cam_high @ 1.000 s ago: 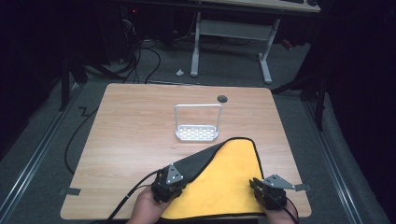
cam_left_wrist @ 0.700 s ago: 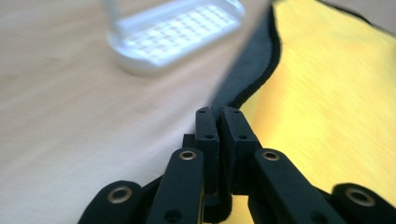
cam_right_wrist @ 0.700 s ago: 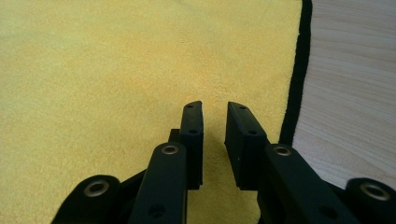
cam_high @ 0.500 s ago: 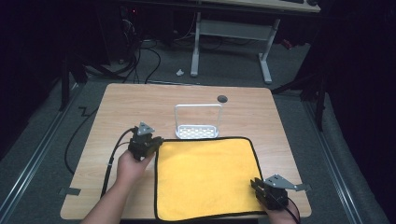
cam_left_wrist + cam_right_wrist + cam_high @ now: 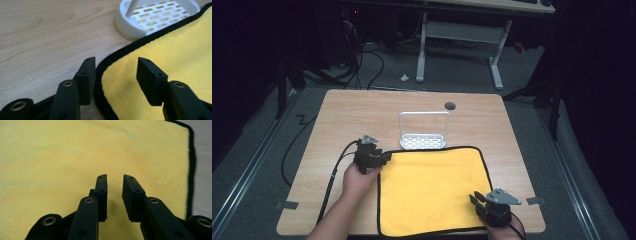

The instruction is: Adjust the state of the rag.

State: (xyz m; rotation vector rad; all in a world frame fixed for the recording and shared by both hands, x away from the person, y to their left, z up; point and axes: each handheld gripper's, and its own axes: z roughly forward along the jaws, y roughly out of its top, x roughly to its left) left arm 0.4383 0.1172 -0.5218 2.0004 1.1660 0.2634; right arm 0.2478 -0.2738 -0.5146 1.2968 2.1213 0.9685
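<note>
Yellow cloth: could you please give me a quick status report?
Left hand-held gripper open, jaws just opened, astride the corner. Right hand-held gripper open above yellow cloth, which lies flat. White rack touching far edge.

A white rack (image 5: 423, 142) with a slotted base and an upright loop handle stands mid-table. The wooden table (image 5: 362, 110) (pale grain) has 1 dark round hole (image 5: 450, 106). Beyond, a grey desk frame (image 5: 459, 35) stands on the floor.

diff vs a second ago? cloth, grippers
The left gripper carried the folded-over corner of the yellow cloth out to the far left, spreading it flat; its jaws have just been opening, straddling the cloth's black edge without pressing. The right gripper stayed at the near right corner, jaws slightly apart. The white rack is unmoved.
</note>
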